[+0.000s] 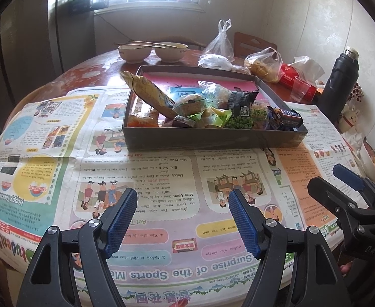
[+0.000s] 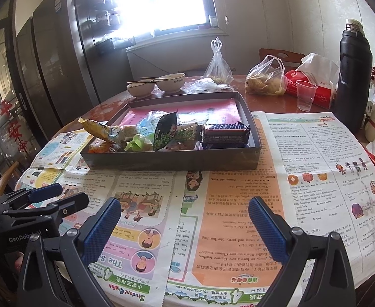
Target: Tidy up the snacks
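A shallow dark box (image 1: 213, 135) sits mid-frame on newspaper (image 1: 141, 174) spread over a round table (image 1: 90, 74), and the snacks are heaped along its near edge: a long yellow packet (image 1: 149, 92) leaning over the box's left rim, a green-pea bag (image 2: 165, 133), a Snickers bar (image 2: 225, 130) at the right end, an orange packet (image 2: 99, 145) at the left corner, and several clear-wrapped pieces between. The far half of the box shows only its pink lining. Behind it stand two bowls (image 1: 133, 52) with chopsticks laid across them, knotted plastic bags (image 2: 264, 76) holding food, a red tissue pack (image 2: 312, 87), a clear cup (image 2: 305, 95) and a black flask (image 2: 353, 71) at upper right. The left gripper (image 1: 182, 220) hangs low in frame over the newspaper, angled downward toward the box, jaws spread wide with nothing between them. The right gripper (image 2: 185, 226) hovers likewise beside it, jaws apart and empty, well short of the box.
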Demonstrator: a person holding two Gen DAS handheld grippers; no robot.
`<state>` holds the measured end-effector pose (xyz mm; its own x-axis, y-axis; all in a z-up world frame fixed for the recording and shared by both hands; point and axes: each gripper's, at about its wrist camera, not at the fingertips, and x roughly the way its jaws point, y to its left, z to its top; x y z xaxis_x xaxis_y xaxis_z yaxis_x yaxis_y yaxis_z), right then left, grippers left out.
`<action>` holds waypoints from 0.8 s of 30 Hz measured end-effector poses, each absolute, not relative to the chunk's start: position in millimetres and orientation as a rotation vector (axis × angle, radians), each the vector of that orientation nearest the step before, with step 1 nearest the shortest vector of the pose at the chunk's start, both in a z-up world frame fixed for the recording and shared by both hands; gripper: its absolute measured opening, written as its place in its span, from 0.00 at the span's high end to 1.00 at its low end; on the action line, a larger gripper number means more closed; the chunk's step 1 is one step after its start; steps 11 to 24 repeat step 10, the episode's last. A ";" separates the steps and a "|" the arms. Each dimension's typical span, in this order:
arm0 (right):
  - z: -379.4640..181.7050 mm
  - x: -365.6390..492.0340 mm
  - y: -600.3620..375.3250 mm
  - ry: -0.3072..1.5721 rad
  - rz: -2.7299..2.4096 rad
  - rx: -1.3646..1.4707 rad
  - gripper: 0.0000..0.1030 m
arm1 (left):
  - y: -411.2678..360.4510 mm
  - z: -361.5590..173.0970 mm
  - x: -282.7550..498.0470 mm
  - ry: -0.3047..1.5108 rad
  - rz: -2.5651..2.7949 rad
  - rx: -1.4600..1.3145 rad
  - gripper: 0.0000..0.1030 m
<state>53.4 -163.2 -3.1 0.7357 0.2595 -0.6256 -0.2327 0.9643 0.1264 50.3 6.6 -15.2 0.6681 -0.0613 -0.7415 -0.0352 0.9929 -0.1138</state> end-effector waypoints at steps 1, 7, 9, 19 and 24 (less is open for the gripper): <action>-3.2 54.2 -164.1 0.694 0.267 0.042 0.02 | 7.0 -15.9 51.2 0.838 -0.007 -0.116 0.27; 0.7 66.9 -182.9 0.688 0.217 0.052 0.02 | 21.5 -12.4 61.1 0.819 0.001 -0.147 0.27; 3.9 76.6 -196.6 0.690 0.193 0.072 0.02 | 35.8 -6.6 66.0 0.807 -0.017 -0.181 0.27; 6.0 81.7 -204.2 0.690 0.177 0.080 0.02 | 42.6 -3.7 68.0 0.803 -0.008 -0.183 0.27; 6.0 81.7 -204.2 0.690 0.177 0.080 0.02 | 42.6 -3.7 68.0 0.803 -0.008 -0.183 0.27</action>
